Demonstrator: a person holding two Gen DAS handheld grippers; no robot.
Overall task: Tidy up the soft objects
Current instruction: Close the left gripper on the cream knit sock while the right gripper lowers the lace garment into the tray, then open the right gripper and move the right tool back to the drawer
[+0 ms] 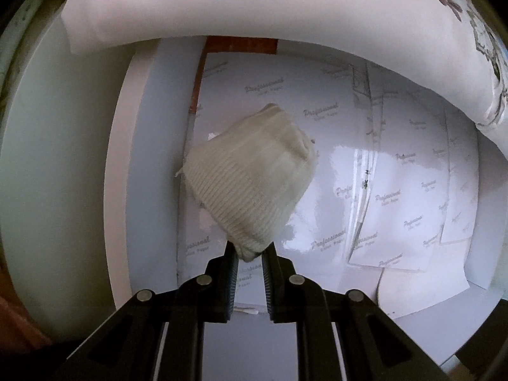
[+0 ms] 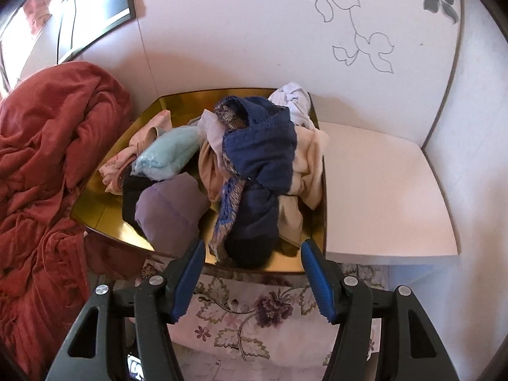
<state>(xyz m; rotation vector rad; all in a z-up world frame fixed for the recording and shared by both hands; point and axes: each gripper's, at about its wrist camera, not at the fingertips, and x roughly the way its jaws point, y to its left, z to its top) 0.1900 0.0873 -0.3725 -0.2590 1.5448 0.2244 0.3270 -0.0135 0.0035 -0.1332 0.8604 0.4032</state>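
Note:
In the left wrist view my left gripper [image 1: 249, 249] points straight down and is shut on the edge of a cream ribbed knit sock [image 1: 250, 174]. The sock hangs over the white inside of a drawer [image 1: 149, 165] lined with glossy printed paper [image 1: 397, 190]. In the right wrist view my right gripper [image 2: 252, 247] stands open, its blue pads on either side of the near edge of a gold box [image 2: 104, 203]. The box holds a heap of soft items: a dark blue garment [image 2: 260, 171], a purple piece [image 2: 168, 209], a light blue pouch [image 2: 168, 152] and cream cloth [image 2: 311, 165]. Nothing sits between the right pads.
A red blanket [image 2: 44, 165] is bunched left of the gold box. A white shelf surface [image 2: 381, 184] lies right of it, below a white wall with flower outlines [image 2: 358, 41]. Floral cloth [image 2: 254, 311] lies under the right gripper. White fabric [image 1: 254, 3] overhangs the drawer's far side.

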